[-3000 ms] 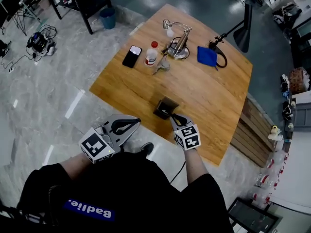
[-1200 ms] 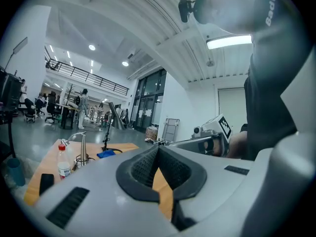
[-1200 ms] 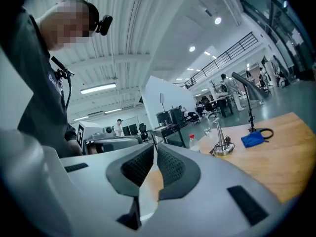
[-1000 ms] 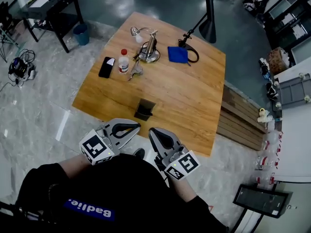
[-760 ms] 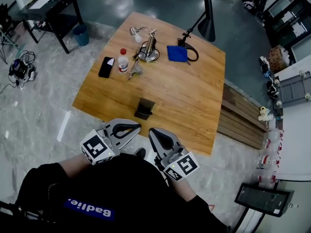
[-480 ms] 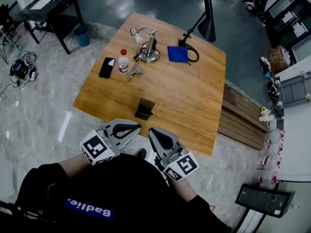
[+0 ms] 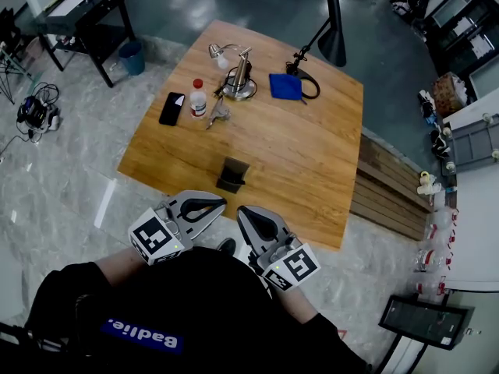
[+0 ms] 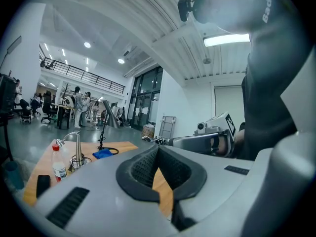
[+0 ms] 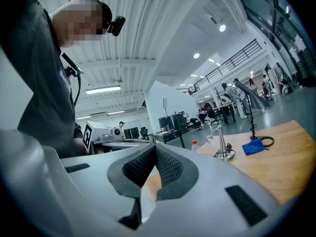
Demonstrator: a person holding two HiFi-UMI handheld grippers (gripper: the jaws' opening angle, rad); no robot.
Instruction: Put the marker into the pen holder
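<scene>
The black pen holder (image 7: 232,174) stands on the wooden table (image 7: 312,162), near its front edge. I cannot pick out a marker in any view, and the holder's inside is too small to read. My left gripper (image 7: 221,201) and right gripper (image 7: 241,212) are held side by side close to my body, short of the table edge and apart from the holder. Both are shut with nothing between the pads. In the left gripper view the left gripper (image 8: 158,148) has its pads meeting at the tip. The right gripper view shows the same of the right gripper (image 9: 156,146).
At the table's far end lie a black phone (image 7: 171,108), a small red-capped bottle (image 7: 198,98), a metal desk lamp (image 7: 237,72), a blue cloth (image 7: 284,86) and a black cable (image 7: 309,90). Wooden boards (image 7: 390,193) lie on the floor right of the table.
Three seconds ago my right gripper was over the pen holder; it has since drawn back to my body and I stand farther from the table. Over the last second nothing has visibly moved.
</scene>
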